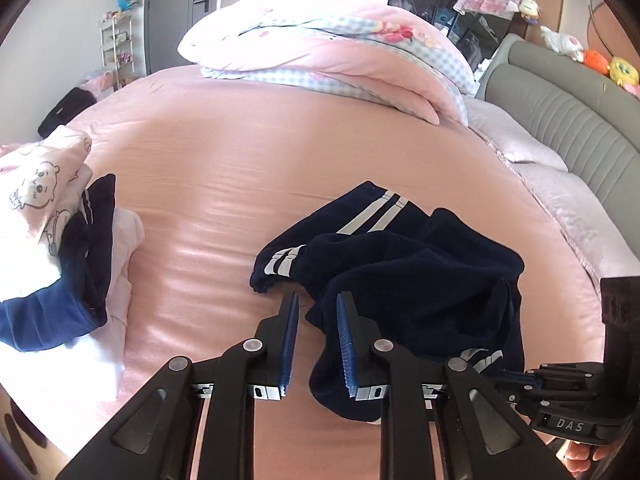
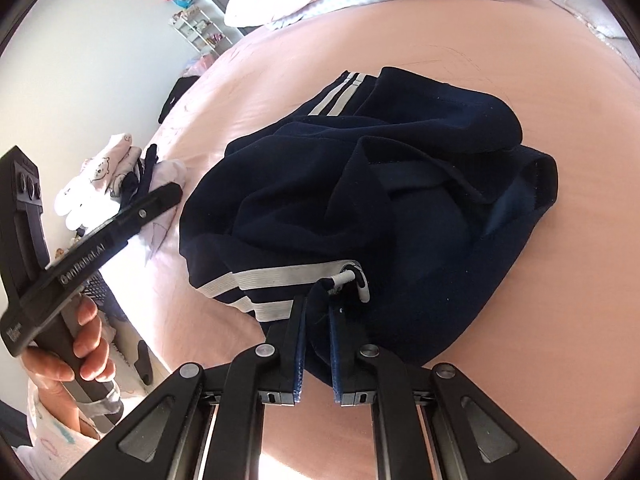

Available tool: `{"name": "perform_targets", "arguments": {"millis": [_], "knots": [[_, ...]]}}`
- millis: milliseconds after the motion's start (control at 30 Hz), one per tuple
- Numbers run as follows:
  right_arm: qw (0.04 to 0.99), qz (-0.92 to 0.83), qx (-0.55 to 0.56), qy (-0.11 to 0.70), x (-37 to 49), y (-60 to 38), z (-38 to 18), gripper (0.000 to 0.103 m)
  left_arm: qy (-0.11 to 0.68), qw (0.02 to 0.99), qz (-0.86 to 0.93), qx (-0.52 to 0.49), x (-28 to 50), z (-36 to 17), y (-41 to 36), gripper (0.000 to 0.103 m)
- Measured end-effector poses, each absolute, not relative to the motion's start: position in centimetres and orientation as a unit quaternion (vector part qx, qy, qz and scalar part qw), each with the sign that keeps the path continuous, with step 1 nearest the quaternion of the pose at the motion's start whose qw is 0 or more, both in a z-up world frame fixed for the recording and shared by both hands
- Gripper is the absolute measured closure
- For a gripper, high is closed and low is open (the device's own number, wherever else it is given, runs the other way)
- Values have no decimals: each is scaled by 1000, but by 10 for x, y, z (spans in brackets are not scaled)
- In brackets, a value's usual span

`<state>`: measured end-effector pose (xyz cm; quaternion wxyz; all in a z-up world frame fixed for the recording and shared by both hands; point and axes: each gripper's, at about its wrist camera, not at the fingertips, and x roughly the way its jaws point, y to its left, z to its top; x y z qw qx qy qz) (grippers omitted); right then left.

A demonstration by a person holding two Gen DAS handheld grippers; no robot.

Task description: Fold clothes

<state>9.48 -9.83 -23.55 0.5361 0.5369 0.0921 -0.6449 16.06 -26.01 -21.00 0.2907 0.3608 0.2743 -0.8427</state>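
Matt navy fleece trousers (image 2: 360, 208), smooth pink bedsheet (image 1: 240, 160) (slight sheen), ribbed blue jaws

Crumpled navy track pants (image 2: 360, 184) with paired white side stripes (image 2: 280, 280) and a white drawstring tip. Plain salmon-pink bedsheet (image 1: 224, 168). Folded pale pink quilt (image 1: 320, 44) with a blue-and-white gingham lining and a floral print. Pale pink cloth with outlined cartoon bears (image 1: 36, 188). Grey ribbed padded headboard (image 1: 560, 120). Black left gripper (image 1: 318, 300) with blue ridged pads (image 1: 345, 344).

Pile of clothes (image 1: 60, 240) cut off at left edge; trousers (image 2: 360, 200) partly behind tongs.
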Motion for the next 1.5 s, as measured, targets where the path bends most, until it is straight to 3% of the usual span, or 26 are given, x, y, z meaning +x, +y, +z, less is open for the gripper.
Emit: {"name": "perform_targets", "arguments": {"millis": [200, 267, 333, 367, 500, 867, 933, 967, 1033, 1067, 1100, 1500], "knots": [[517, -666, 529, 92, 83, -87, -230, 95, 299, 292, -833, 362, 173, -213, -276, 84], [507, -670, 535, 89, 74, -80, -231, 95, 327, 277, -821, 376, 172, -225, -276, 76], [492, -675, 541, 95, 67, -67, -232, 95, 359, 259, -810, 385, 170, -235, -275, 41], [490, -676, 542, 94, 65, -63, -232, 95, 371, 251, -809, 380, 171, -237, -275, 36], [486, -680, 543, 84, 58, -53, -231, 95, 394, 214, -818, 360, 172, -238, -270, 34], [477, -688, 544, 56, 40, -23, -229, 95, 356, 222, -831, 365, 151, -246, -247, 35], [479, -691, 538, 56, 39, -24, -227, 94, 354, 228, -832, 363, 150, -246, -245, 41], [481, -692, 535, 57, 39, -25, -225, 90, 350, 234, -830, 365, 150, -246, -245, 44], [480, -695, 532, 58, 38, -28, -224, 69, 342, 246, -828, 371, 150, -245, -244, 59], [477, -697, 532, 59, 38, -31, -224, 50, 338, 252, -826, 374, 150, -245, -244, 64], [474, -698, 533, 59, 38, -35, -224, 43, 339, 251, -826, 374, 151, -245, -245, 70], [471, -701, 530, 76, 40, -68, -228, 43, 349, 225, -834, 363, 155, -246, -245, 81]]}}
